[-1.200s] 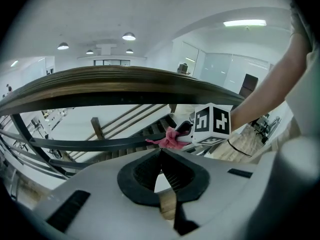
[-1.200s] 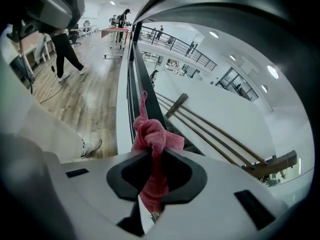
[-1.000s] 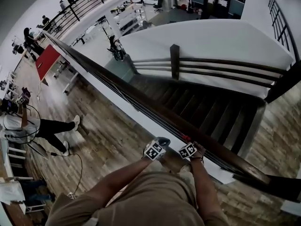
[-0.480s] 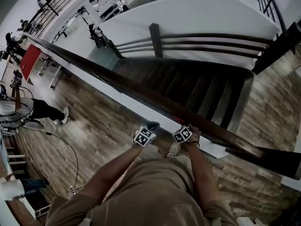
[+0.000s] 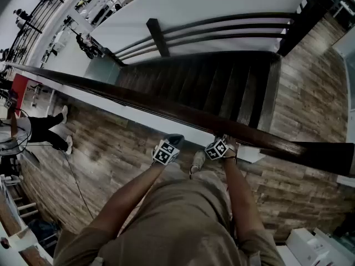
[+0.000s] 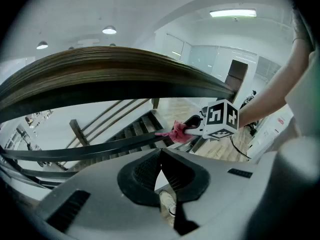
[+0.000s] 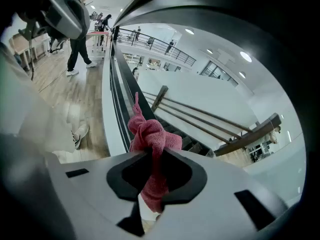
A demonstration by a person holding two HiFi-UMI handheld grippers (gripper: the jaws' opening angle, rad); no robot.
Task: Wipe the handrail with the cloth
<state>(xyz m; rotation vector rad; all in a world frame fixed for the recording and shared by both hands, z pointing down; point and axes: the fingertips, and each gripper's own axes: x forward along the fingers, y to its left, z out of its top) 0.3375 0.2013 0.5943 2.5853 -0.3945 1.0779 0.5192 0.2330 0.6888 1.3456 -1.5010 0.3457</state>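
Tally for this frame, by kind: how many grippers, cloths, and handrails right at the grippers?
Grippers: 2, left gripper and right gripper
Pink cloth: 1
Handrail: 1
Total: 4

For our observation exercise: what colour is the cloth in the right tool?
Pink cloth, clearest in the right gripper view.

pink terry cloth (image 7: 150,139) against the glossy dark brown wooden handrail (image 5: 166,111). below the handrail, streaky grey-brown plank floor (image 5: 111,148), a black-and-white square-patterned marker cube (image 5: 165,152), a plain tan shirt (image 5: 188,226).
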